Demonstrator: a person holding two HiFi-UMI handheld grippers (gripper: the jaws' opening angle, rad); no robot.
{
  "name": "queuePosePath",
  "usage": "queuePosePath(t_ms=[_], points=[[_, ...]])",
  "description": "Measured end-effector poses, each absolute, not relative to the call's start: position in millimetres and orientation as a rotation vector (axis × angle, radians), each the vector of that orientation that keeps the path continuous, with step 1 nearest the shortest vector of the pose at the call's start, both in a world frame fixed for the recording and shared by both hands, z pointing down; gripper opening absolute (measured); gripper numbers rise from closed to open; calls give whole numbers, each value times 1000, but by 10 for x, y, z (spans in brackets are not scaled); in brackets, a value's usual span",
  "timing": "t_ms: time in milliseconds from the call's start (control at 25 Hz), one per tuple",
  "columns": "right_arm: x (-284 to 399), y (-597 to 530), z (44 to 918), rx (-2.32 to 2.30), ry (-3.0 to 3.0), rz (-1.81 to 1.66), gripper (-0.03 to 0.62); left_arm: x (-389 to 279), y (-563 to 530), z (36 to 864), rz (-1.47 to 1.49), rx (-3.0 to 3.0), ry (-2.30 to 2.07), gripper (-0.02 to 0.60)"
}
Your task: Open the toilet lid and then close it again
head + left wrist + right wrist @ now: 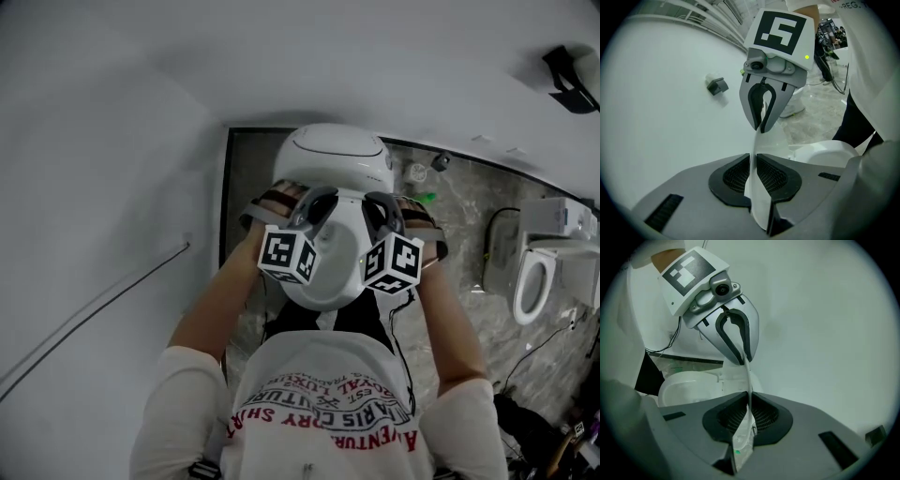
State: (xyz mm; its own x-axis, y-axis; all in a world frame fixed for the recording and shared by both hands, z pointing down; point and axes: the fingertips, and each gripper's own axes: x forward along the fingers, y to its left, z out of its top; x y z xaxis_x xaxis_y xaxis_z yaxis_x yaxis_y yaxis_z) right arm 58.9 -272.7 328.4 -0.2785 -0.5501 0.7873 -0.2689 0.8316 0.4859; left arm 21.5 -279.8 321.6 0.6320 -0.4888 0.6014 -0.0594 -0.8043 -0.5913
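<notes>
White toilet lid [326, 272] fills both pairs of jaws: we hold the left gripper [753, 161] and the right gripper [749, 401] clamped on its thin edge, facing each other. We have the lid lifted clear of the seat [689, 385], tilted in front of the toilet [333, 155].

Only readable stuff is on the shirt [323, 412], upside down at 6 o'clock: roughly "CULTUR", "ARIS", "AVENTUR", all partly cut off. The left gripper view catches "REG." in red.
</notes>
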Motion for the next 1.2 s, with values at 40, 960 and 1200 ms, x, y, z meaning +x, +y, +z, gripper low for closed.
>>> queuePosePath(t_ms=[40, 960, 1200], points=[[600, -2804, 3276, 608, -1877, -303, 31, 226, -2876, 3208, -1082, -2326, 435, 51], [758, -3943, 3435, 536, -1983, -201, 32, 386, -4051, 3403, -1182, -2416, 505, 67], [729, -3954, 3431, 519, -2015, -154, 32, 345, -4063, 3400, -1182, -2432, 537, 72]])
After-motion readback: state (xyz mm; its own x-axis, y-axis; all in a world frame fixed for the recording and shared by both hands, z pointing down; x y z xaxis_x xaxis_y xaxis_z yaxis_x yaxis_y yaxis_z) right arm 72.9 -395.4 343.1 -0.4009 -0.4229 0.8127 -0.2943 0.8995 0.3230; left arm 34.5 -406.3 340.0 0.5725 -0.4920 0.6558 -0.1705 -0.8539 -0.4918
